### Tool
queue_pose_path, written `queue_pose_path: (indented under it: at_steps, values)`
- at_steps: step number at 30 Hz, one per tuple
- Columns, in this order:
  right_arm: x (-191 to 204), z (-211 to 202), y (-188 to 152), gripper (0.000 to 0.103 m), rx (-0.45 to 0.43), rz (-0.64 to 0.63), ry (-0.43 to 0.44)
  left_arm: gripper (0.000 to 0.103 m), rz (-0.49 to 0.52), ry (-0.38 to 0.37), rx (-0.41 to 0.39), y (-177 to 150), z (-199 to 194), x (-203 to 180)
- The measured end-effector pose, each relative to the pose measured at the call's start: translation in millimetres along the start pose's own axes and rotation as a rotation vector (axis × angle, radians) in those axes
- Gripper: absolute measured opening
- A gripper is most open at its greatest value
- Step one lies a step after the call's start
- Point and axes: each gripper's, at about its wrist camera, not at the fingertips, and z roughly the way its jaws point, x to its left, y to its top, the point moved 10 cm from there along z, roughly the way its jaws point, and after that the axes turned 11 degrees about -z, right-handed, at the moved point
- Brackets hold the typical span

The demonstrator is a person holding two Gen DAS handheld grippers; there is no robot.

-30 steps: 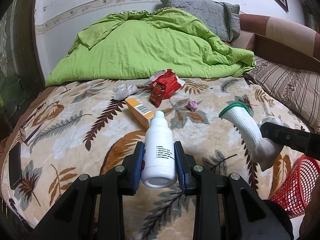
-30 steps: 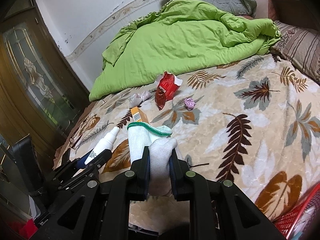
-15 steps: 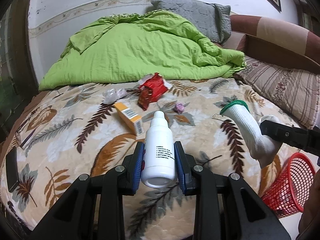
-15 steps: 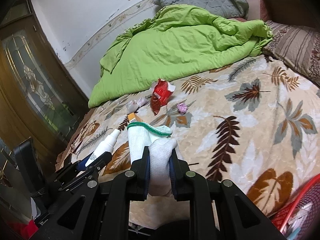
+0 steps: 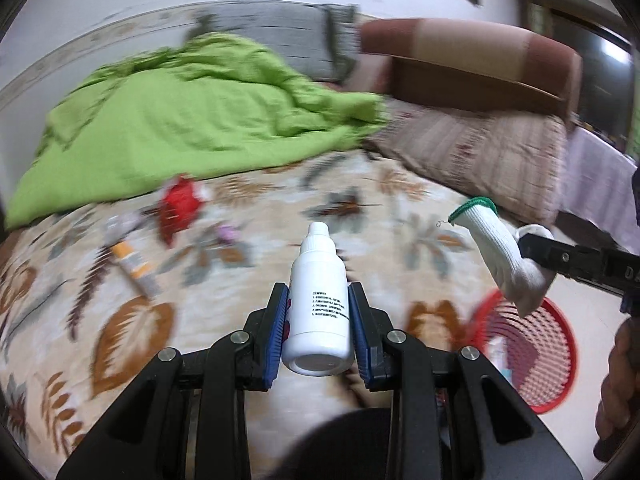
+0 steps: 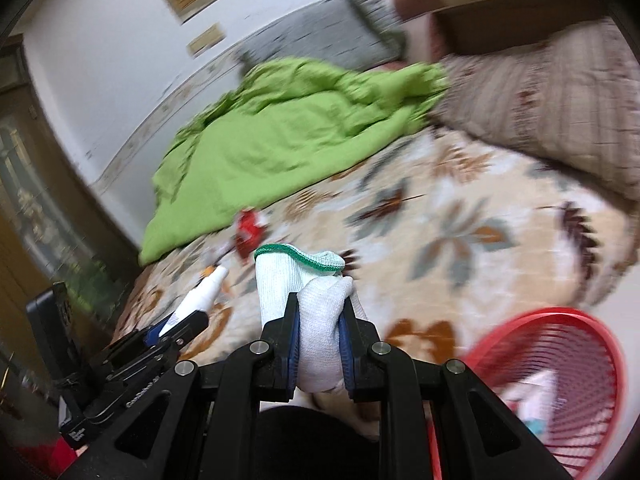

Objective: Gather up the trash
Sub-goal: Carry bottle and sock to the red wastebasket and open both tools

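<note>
Both claws swung toward red basket (image 6: 560, 368), gripping capped white bottle (image 5: 320, 304).

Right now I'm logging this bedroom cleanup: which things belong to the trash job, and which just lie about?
Job: white bottle, white glove, red basket, red wrapper, orange box.
Lying about: green quilt, striped pillow, grey pillow.

Home bedroom, bed (image 5: 360, 208) (leaf-print cover), green quilt (image 5: 192, 120), pillows (image 5: 472, 152)
</note>
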Motion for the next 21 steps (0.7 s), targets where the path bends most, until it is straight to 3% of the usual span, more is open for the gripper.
queue_pose_path:
  at_steps: [8, 11, 13, 15, 17, 21]
  values:
    - [-110, -58, -33, 0.02, 0.021, 0.165, -0.221, 0.029, 0.137, -0.254, 0.121, -22, 14, -122]
    - [-135, -68, -47, 0.022, 0.038, 0.212, -0.267, 0.029, 0.173, -0.331, 0.168, -34, 21, -160]
    - [-149, -72, -55, 0.032, 0.059, 0.223, -0.311, 0.029, 0.188, -0.373, 0.224, -43, 30, -178]
    - [-156, -77, -58, 0.051, 0.06, 0.228, -0.339, 0.039, 0.181, -0.402, 0.27, -51, 36, -190]
    - [-161, -82, -56, 0.053, 0.046, 0.235, -0.349, 0.056, 0.17, -0.403, 0.284, -55, 38, -191]
    - [-155, -76, -50, 0.053, 0.038, 0.227, -0.317, 0.056, 0.151, -0.364, 0.265, -51, 36, -172]
